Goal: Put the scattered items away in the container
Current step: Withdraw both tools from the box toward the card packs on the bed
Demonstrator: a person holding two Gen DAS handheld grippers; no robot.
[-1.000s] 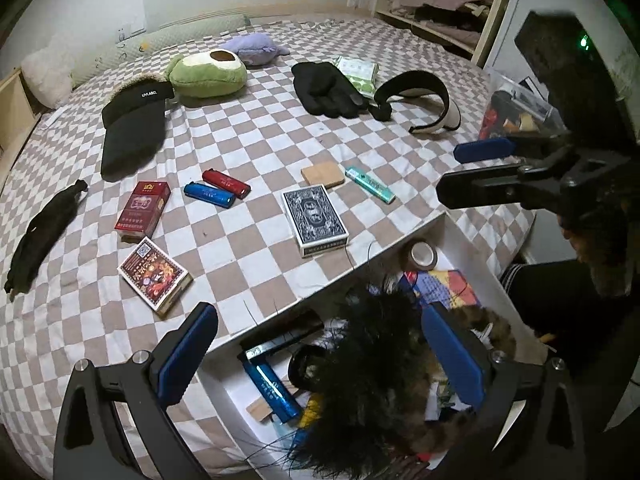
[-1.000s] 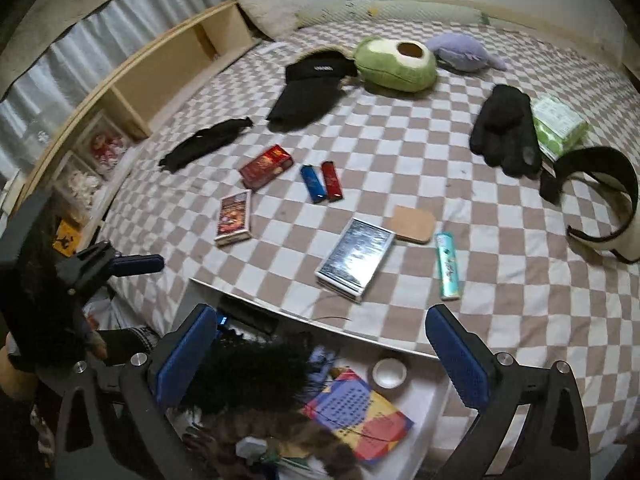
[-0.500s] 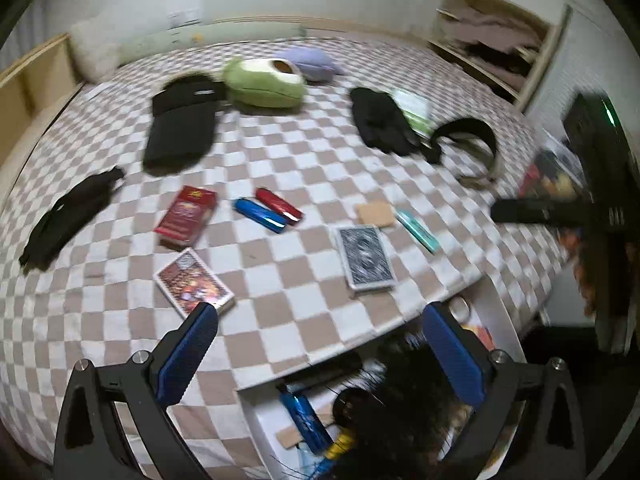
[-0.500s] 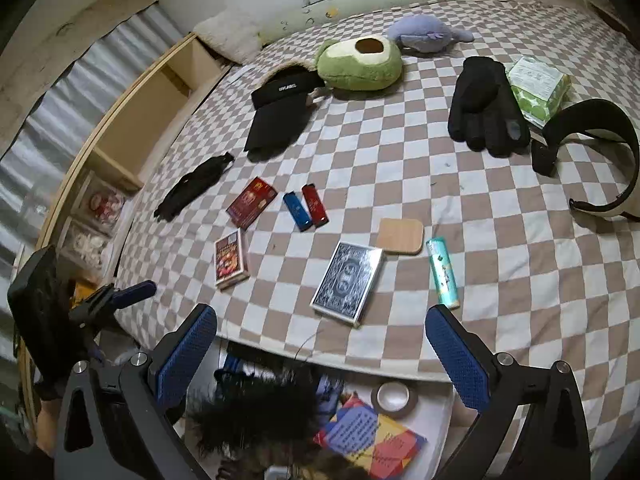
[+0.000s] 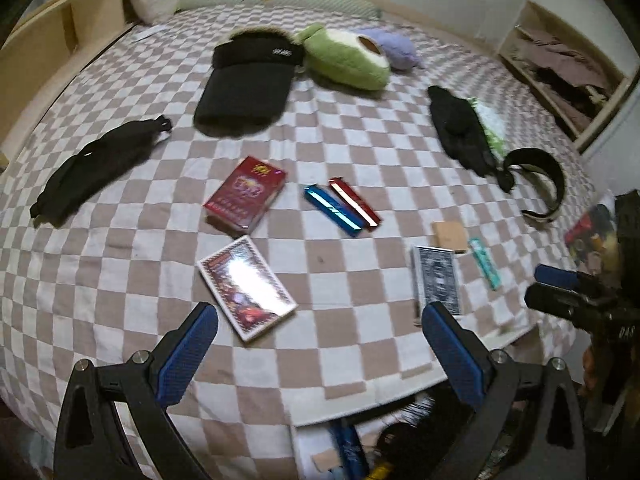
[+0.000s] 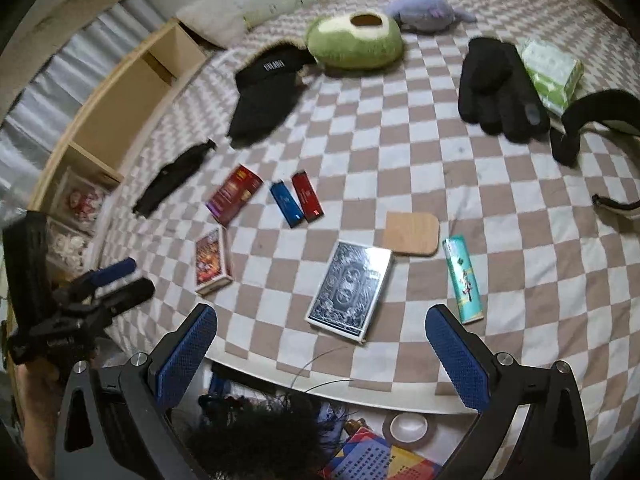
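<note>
two lighters [image 6: 296, 203], three card boxes [image 6: 349, 291], two plush toys [image 6: 354, 42]

Checkered bedspread [image 6: 460, 168]: open cloth at 12 o'clock of the right gripper [image 6: 320, 344], between lighters and black glove [image 6: 496, 84]. Obstacles ahead: blue card deck [image 6: 348, 288] directly at 12, wooden coaster [image 6: 412, 234] touching its far corner, green tube [image 6: 464, 280] at 1 o'clock. Left gripper [image 5: 320, 344]: glossy card box [image 5: 246, 286] at 11 o'clock, red box [image 5: 244, 192] beyond it; bare cloth at 12 up to the blue lighter [image 5: 332, 210] and red lighter [image 5: 354, 202], lying side by side.
</note>
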